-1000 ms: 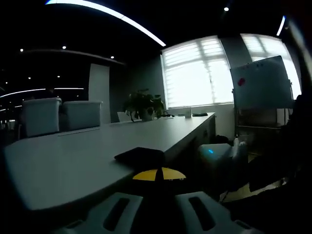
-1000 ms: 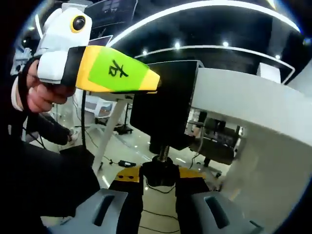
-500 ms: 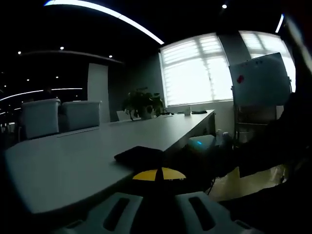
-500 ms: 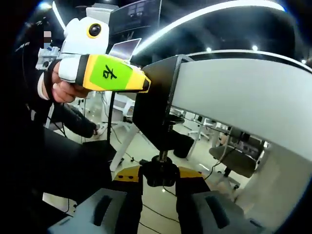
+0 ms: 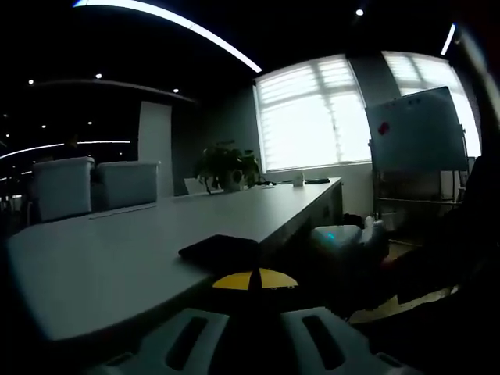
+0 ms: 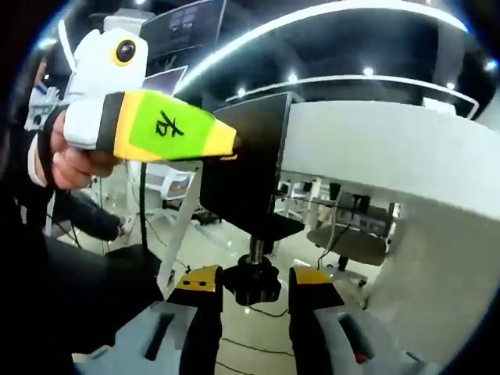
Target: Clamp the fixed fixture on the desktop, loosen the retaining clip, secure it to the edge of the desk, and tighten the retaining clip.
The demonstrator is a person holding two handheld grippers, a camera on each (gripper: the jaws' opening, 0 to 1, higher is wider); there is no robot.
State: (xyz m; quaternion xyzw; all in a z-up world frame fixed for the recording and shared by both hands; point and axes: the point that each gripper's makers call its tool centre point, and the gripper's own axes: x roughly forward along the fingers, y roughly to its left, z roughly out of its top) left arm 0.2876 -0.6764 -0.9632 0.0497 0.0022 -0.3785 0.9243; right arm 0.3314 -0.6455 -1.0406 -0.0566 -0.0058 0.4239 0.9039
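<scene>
A hand with a dark sleeve is seen around a white gripper with a yellow and green front, marked with a black sign. Grey jaws with yellow tips and dark slots are seen on the right gripper and the left gripper.

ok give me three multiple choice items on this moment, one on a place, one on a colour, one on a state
1. Where is the black clamp fixture?
A. On the floor
B. At the white desk edge
C. On a chair

2. What colour is the label panel on the left gripper?
A. Green
B. Red
C. Blue

3. What is the right gripper doing?
A. Hanging open, apart from everything
B. Gripping a cable
C. Jaws around the black screw knob

Answers: 1 B, its bracket wraps the desk edge; 2 A, green panel on the yellow body; 3 C, the knob sits between the jaws.
</scene>
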